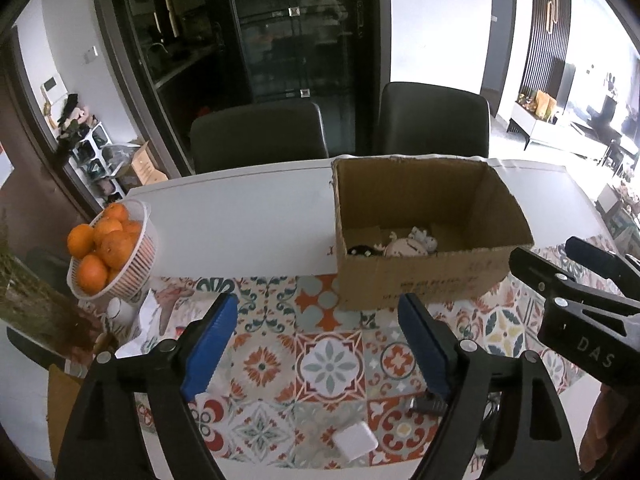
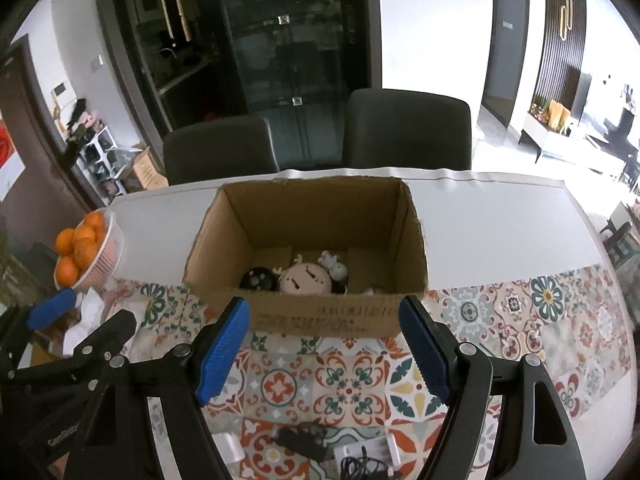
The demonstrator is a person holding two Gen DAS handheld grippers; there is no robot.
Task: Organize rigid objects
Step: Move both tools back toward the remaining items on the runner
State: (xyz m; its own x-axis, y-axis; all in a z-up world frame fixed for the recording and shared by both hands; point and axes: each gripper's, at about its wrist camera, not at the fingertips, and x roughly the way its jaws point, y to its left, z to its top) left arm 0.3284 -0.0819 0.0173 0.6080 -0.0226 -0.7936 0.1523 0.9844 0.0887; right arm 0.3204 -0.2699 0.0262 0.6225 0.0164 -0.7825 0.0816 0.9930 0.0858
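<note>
Two grippers: your left gripper (image 1: 318, 344) and right gripper (image 2: 324, 348) both gape, nothing between the pads.
Risk: you could knock the box (image 2: 320, 316) far along the cloth reaching over its near wall.
Look: white charger (image 1: 355, 446), small, hard, blocky.
Place: near edge, on the cloth (image 1: 328, 360), below your left gripper.

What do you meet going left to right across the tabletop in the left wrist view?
Basket of oranges → white charger block → cardboard box → right gripper coming in from the edge.
</note>
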